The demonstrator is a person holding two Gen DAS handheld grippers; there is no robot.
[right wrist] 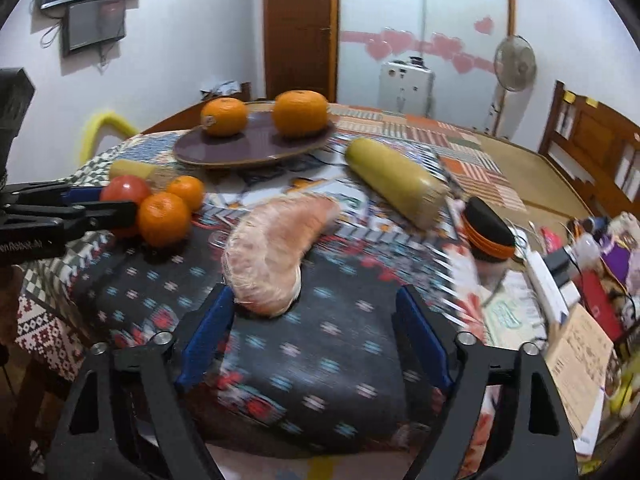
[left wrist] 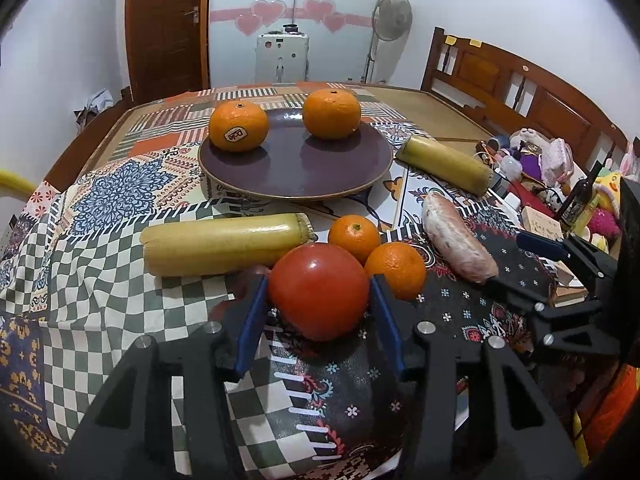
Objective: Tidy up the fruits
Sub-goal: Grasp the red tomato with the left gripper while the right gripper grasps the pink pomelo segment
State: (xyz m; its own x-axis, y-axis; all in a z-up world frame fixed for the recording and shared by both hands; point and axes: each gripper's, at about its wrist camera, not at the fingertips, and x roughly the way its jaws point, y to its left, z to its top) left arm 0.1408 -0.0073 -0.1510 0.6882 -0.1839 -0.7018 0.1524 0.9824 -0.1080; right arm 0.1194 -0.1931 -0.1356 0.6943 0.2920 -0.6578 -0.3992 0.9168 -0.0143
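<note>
Tomato [left wrist: 319, 291], red and glossy, sits on the patterned cloth [left wrist: 120, 184] between the left gripper [left wrist: 319, 300] pads, which press its sides; only the left view shows that clamp. Right wrist view adds the orange-banded black object [right wrist: 489, 233] and the right gripper [right wrist: 316, 320], its jaws wide apart just short of the pale pink sweet potato [right wrist: 272, 248]. Two oranges [left wrist: 331, 113] rest on the purple plate [left wrist: 296, 168]
</note>
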